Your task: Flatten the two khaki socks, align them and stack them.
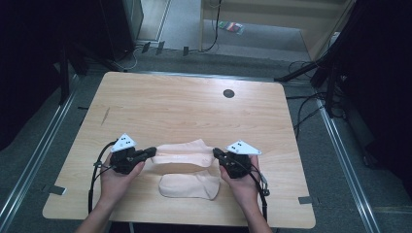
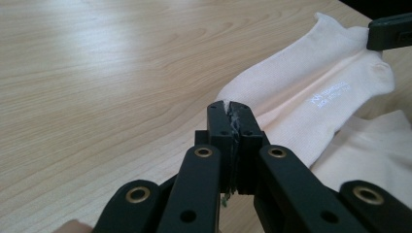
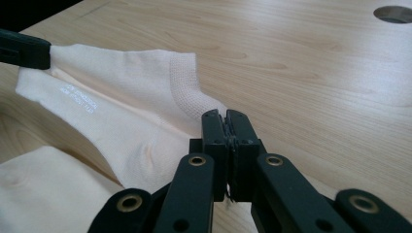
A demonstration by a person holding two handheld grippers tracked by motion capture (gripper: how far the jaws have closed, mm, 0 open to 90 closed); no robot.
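Note:
A pale peach sock is stretched between my two grippers near the table's front. My left gripper is shut on its toe end, and the closed jaws pinch the fabric in the left gripper view. The sock runs away from those jaws toward the other gripper. My right gripper is shut on the cuff end, next to the ribbed opening, with its jaws closed on cloth. A second matching sock lies flat just in front of the held one.
The wooden table has a dark round cable hole at the back right. Grey tape marks sit on the left edge and the right edge. Cables and dark stands surround the table on the floor.

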